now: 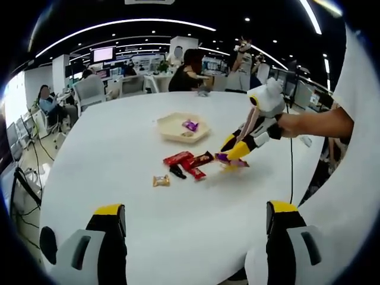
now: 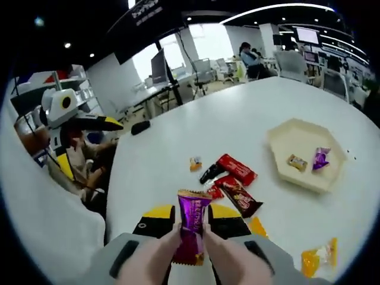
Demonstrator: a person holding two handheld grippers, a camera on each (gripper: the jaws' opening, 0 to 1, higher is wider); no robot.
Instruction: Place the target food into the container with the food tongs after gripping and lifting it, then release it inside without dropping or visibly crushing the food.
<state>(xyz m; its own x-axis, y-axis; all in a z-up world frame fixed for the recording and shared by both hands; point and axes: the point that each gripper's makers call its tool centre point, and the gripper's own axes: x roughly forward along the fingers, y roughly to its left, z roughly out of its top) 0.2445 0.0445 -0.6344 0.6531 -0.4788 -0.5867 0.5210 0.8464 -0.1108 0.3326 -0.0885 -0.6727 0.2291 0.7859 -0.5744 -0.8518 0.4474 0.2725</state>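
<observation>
Left gripper [image 1: 196, 222]: jaws released, hovering over the white counter [image 1: 119, 172]. Centre: loose red bars [image 2: 236, 168] lie beside the right gripper [image 2: 191, 228], its jaws clenched on a purple candy [image 2: 192, 228]. Right: the beige tray [image 2: 279, 157] already holds two sweets. Judged remaining: carry, release inside.

Glossy purple foil wrapper [image 2: 192, 224]; matt cream plastic tray [image 2: 279, 155] at two o'clock; smooth white tabletop [image 2: 237, 119]

Office chairs [image 1: 89, 92]; a seated person [image 1: 185, 71] (background); monitor [image 1: 103, 54].
</observation>
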